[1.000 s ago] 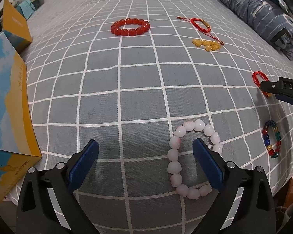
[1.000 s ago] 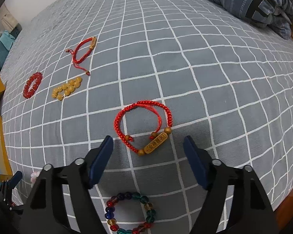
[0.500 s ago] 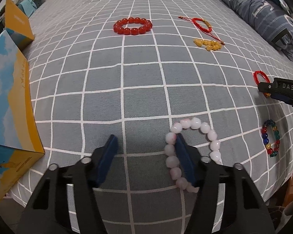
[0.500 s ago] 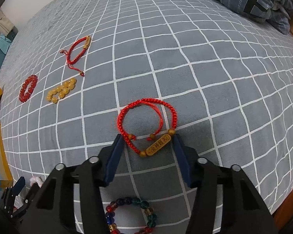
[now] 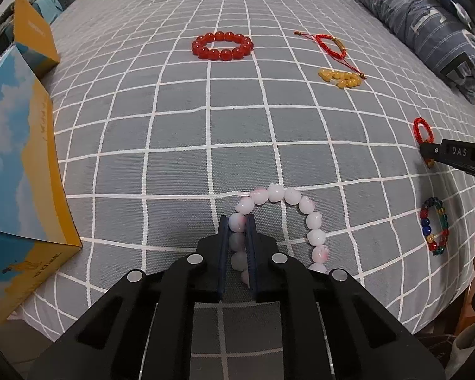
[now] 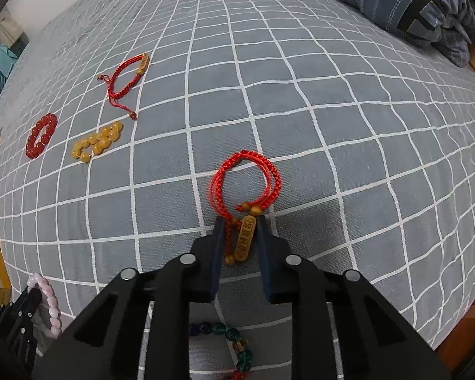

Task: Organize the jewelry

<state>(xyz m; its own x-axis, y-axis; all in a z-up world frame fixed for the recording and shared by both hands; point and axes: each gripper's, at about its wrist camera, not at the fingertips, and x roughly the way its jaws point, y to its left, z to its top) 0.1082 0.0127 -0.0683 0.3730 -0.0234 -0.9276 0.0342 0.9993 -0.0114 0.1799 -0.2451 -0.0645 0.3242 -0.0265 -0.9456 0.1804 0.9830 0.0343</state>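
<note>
Left gripper (image 5: pixel 237 223) clamps pale pink bead bracelet (image 5: pixel 313 237); right gripper (image 6: pixel 239 221), jaws closing, pinches red braided cord bracelet (image 6: pixel 245 183).

Grid-patterned bed (image 5: pixel 180 133), bracelets (image 5: pixel 222 45), boxes (image 5: pixel 22 171)

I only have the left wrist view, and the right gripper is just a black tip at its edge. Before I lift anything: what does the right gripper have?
Observer: The right gripper has its jaws closing on the red cord bracelet, with the wooden tag and a cord strand between the pads.
Operator: How does the tag sit?
Observer: It sits lengthwise between the pads, with its engraved face up.
Operator: Is the multicoloured bead bracelet caught too?
Observer: No. The multicoloured bead bracelet lies apart from the cord bracelet, partly hidden below the gripper's body.
</note>
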